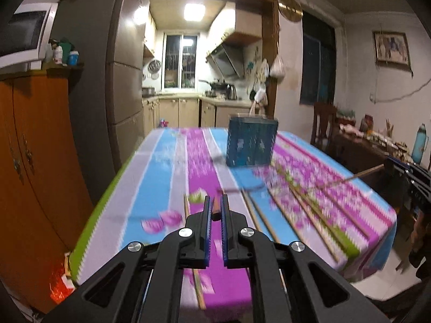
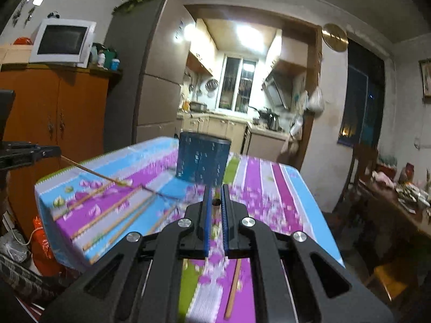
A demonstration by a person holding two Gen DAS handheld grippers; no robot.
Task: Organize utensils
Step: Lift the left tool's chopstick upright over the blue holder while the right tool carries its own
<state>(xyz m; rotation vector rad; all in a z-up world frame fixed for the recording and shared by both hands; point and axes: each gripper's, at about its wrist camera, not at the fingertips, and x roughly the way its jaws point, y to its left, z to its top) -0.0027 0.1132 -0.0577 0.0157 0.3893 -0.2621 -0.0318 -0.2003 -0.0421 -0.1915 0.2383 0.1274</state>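
Note:
My left gripper [image 1: 215, 202] is shut on a wooden chopstick [image 1: 216, 212], seen end-on between its blue pads above the striped tablecloth. In the right wrist view that chopstick [image 2: 89, 171] slants down from the left gripper [image 2: 56, 152] toward the table. My right gripper [image 2: 215, 192] is shut on another chopstick [image 2: 216, 202]; in the left wrist view it [image 1: 361, 173] sticks out from the right gripper [image 1: 388, 164]. A dark blue utensil holder [image 1: 252, 141] stands upright mid-table, also seen in the right wrist view [image 2: 202, 161]. Several chopsticks [image 1: 309, 204] lie loose on the cloth.
The table [image 1: 167, 161] has a pink, blue and green cloth. A wooden cabinet [image 1: 35, 161] stands at its left, a grey fridge [image 1: 118, 67] behind. A cluttered side table [image 2: 398, 199] and chair [image 1: 323, 123] stand to the right. One more chopstick [image 2: 233, 288] lies under the right gripper.

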